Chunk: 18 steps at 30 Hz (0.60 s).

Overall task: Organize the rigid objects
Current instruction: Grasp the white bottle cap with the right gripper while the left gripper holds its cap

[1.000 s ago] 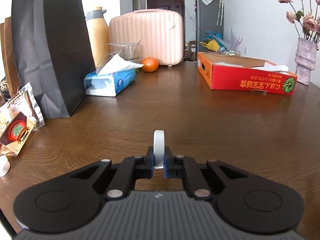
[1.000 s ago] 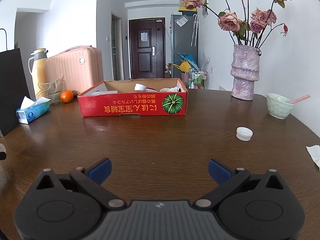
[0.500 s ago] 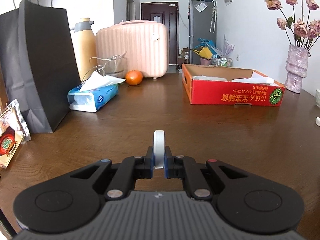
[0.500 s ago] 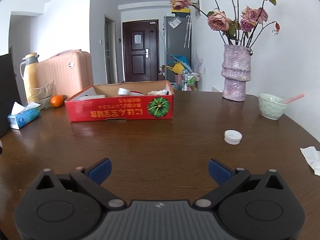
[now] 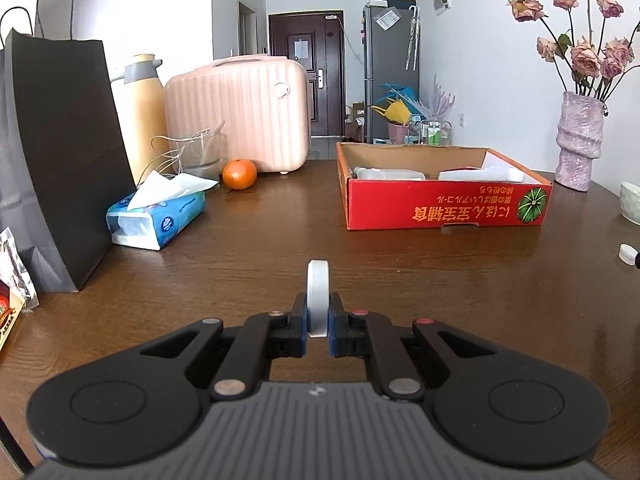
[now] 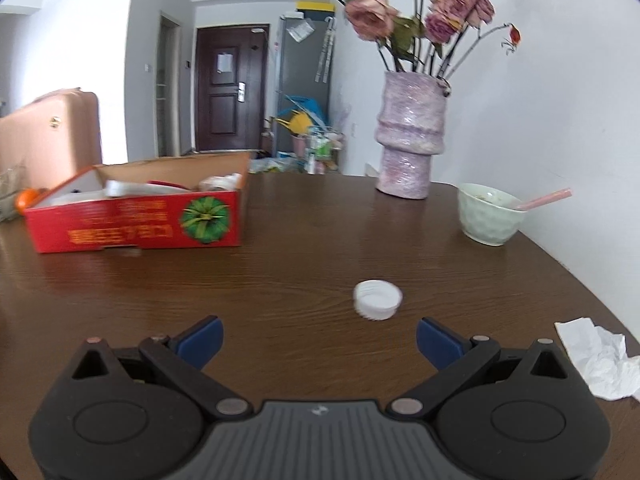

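Left wrist view: the left gripper is clamped tight on a white round plastic disc, held on edge between its blue pads above the dark brown wooden table. Beyond it stands the landmark, a shallow red cardboard box with a green pumpkin picture on its front; white items lie inside it. Left of the box sit an orange fruit, a blue tissue pack, a pink ribbed suitcase and a black paper bag.

Right wrist view: the right gripper has its jaws spread wide with nothing between them. A white ribbed bottle cap lies on the table well to the right of the red box, just ahead of the open fingers. Further right of the box stand a pale purple textured vase of dried roses, a light green bowl, and a crumpled white tissue.
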Motion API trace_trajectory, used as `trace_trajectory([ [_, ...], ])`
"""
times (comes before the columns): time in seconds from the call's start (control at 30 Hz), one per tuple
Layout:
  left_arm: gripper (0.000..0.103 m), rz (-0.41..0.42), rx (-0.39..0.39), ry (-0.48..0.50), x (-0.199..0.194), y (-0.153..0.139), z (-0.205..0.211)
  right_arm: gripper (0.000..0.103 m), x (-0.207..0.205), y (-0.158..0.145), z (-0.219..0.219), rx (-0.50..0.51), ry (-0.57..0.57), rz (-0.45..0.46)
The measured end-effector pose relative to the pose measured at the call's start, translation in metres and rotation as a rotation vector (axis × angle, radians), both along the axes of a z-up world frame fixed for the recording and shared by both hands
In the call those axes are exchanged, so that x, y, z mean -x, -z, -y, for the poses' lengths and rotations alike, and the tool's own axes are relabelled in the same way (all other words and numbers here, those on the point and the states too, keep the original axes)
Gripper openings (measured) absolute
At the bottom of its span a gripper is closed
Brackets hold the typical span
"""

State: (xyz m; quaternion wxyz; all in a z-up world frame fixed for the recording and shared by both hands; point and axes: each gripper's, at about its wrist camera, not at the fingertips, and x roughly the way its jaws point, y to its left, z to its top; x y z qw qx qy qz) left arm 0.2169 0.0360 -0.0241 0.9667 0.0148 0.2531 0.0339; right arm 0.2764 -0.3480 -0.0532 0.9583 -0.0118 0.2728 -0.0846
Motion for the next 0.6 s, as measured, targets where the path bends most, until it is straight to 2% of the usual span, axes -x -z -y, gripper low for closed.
trace_trajectory([
  [0.33,0.010,-0.002,-0.002,-0.002,-0.011,-0.003,0.009,0.103,-0.052,0.017,0.034,-0.013,0.084,-0.064],
  [0.6,0.010,-0.003,-0.011,0.019,-0.025,-0.007,0.025,0.102,-0.077,0.025,0.050,-0.042,0.112,-0.098],
])
